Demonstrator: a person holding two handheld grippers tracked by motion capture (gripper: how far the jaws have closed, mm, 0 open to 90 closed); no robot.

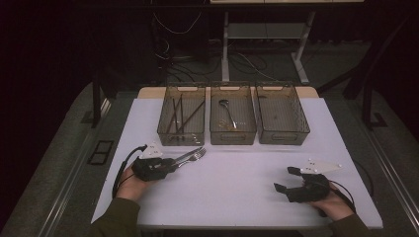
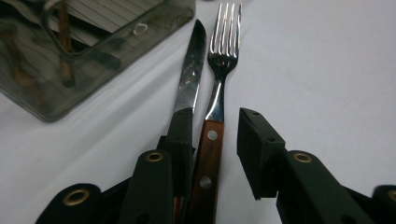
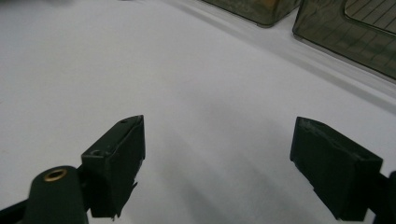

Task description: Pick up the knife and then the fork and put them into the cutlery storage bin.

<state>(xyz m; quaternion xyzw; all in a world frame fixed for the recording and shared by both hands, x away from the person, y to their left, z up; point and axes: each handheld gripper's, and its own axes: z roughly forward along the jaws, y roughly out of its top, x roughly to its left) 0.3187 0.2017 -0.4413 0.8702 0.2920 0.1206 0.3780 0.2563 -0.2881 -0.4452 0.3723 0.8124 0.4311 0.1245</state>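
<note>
While the left gripper (image 2: 215,154) has its fingers (image 2: 259,154) partly spread around a wood-handled fork (image 2: 212,140), not yet pinching it, a table knife (image 2: 189,84) lies alongside. Both run lengthwise straight ahead toward the left bin (image 1: 181,121). Far across the table (image 1: 237,177), the right gripper (image 3: 224,163) rests wide open and empty.

surface: white rectangular table top (image 1: 237,168), tan wooden strip along its far edge
far side: three translucent grey plastic bins in a row, close together: left bin (image 1: 169,129), middle bin (image 1: 217,133), right bin (image 1: 300,129)
near left: steel table knife (image 2: 191,74) and steel fork with brown riveted wooden handle (image 2: 219,74), flat on the top, side by side, tips toward the left bin
knife/fork spacing: just beside each other, blade and tines not touching
</note>
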